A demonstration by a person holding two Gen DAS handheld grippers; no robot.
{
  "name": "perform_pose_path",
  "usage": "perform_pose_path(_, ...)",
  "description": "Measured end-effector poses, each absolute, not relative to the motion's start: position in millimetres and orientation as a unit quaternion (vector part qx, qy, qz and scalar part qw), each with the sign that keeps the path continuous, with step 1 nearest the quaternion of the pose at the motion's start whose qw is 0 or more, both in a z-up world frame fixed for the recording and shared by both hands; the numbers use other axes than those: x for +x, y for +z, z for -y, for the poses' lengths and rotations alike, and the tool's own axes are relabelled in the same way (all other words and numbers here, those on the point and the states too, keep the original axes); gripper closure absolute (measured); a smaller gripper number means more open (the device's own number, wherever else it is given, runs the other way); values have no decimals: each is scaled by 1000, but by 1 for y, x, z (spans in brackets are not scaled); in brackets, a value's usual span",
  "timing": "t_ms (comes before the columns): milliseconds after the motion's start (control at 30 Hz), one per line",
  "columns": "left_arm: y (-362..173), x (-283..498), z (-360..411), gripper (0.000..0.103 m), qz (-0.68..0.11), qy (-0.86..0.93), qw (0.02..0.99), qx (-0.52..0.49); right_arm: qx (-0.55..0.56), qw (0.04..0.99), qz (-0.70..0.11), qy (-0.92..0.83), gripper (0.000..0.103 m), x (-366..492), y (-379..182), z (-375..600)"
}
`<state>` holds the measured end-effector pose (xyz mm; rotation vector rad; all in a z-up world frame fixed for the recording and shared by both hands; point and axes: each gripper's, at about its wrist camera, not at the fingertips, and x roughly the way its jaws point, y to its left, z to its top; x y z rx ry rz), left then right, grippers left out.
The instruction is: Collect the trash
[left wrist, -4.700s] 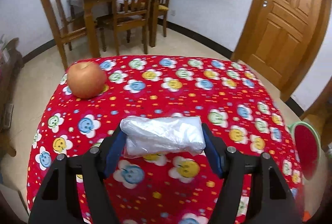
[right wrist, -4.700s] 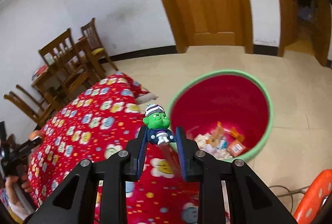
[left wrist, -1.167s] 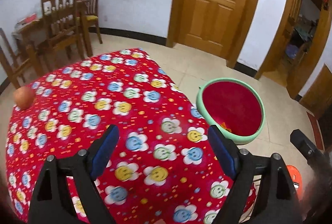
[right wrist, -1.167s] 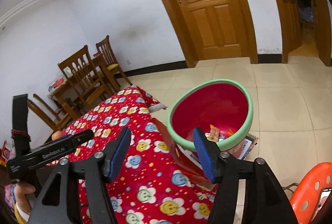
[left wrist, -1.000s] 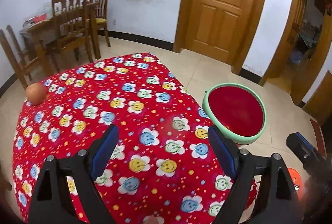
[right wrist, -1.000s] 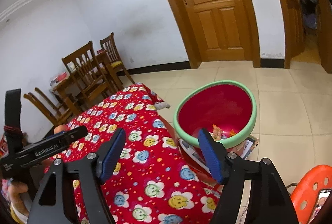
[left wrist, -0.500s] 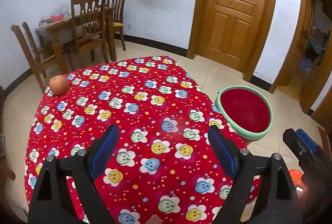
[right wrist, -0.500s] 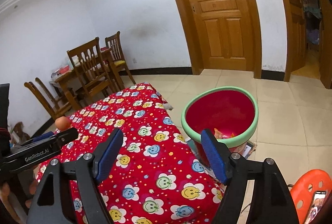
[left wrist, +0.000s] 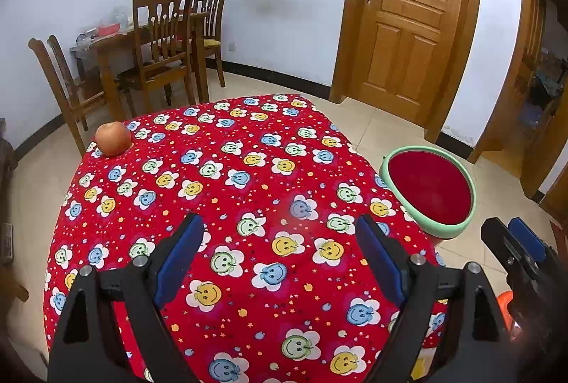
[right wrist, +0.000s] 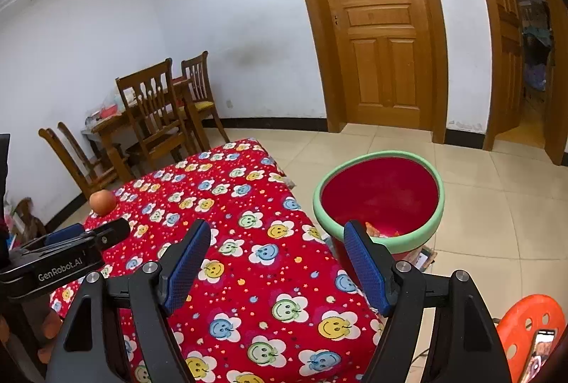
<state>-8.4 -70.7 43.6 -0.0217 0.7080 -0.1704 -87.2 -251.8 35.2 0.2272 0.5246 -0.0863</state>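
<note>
A red bin with a green rim [left wrist: 429,191] stands on the floor at the table's right side; it also shows in the right wrist view [right wrist: 381,196], with some wrappers [right wrist: 381,229] at its bottom. My left gripper [left wrist: 280,234] is open and empty above the red smiley-flower tablecloth [left wrist: 227,184]. My right gripper [right wrist: 275,239] is open and empty above the table's right edge, just left of the bin. An apple [left wrist: 113,138] sits at the table's far left corner.
Wooden chairs and a dining table [left wrist: 149,42] stand beyond the table. A wooden door [left wrist: 408,17] is at the back right. An orange stool [right wrist: 532,329] with a phone on it is at the lower right.
Both grippers let go of their items earlier and are now open. Both have pulled back and up from the bin, which now looks smaller and farther.
</note>
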Motion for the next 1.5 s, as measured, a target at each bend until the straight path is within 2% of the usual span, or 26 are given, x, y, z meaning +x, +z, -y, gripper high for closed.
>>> perform_pose_path(1500, 31, -6, 67, 16, -361, -80, 929, -18, 119, 954, -271, -40, 25, -86, 29, 252)
